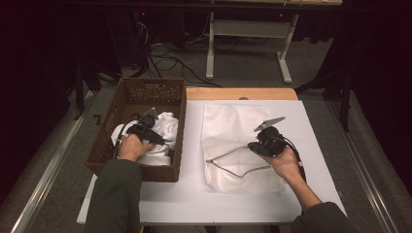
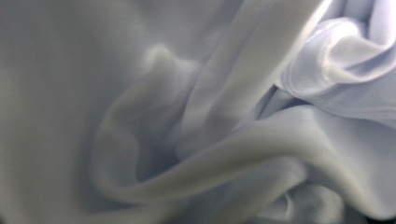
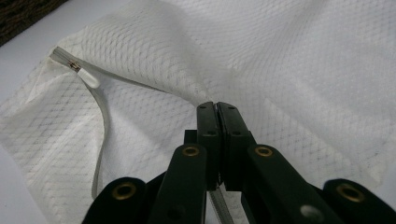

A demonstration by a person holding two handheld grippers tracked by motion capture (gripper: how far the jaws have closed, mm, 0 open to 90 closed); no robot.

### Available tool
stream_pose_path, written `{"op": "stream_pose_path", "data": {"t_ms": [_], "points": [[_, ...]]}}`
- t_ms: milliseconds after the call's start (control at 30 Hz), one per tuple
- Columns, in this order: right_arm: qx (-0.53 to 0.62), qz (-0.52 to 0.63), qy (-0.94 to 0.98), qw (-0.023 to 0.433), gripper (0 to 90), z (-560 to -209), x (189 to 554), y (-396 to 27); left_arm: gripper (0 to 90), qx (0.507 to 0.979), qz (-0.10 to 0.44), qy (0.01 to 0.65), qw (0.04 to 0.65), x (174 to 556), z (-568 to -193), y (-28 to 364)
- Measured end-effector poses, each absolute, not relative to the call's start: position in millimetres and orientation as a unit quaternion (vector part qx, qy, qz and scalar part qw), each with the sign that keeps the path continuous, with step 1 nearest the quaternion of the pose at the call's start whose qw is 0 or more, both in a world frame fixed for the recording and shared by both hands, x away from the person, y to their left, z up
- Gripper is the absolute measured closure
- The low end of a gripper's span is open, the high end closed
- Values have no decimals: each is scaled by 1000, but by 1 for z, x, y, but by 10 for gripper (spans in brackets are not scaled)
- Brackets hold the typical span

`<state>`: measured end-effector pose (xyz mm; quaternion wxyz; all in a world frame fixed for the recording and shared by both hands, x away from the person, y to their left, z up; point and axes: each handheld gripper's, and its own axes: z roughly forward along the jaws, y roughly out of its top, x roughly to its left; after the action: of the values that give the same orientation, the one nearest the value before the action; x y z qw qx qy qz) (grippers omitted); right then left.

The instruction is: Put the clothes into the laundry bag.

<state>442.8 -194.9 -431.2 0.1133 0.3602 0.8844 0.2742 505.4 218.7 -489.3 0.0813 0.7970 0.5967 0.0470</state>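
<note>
The right tool (image 3: 218,108) pinches the limp white mesh laundry bag (image 3: 289,70) by its zipper edge (light, floppy); the left tool's (image 1: 145,127) state I cannot tell, buried in soft white clothing (image 2: 196,121).

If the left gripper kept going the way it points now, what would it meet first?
The white cloth in the wicker basket. The left gripper points down into the basket, and folds of that cloth sit very near its camera, probably touching already; the jaws' state cannot be told.
</note>
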Motion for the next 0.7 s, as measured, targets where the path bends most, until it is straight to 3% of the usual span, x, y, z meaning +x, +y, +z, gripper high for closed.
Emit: {"op": "stream_pose_path", "data": {"t_ms": [400, 700], "points": [[362, 282, 882, 111, 896, -430, 442, -198, 316, 793, 55, 603, 65, 504, -483, 207], [365, 305, 874, 100, 896, -435, 447, -202, 649, 802, 70, 589, 65, 502, -475, 205]]}}
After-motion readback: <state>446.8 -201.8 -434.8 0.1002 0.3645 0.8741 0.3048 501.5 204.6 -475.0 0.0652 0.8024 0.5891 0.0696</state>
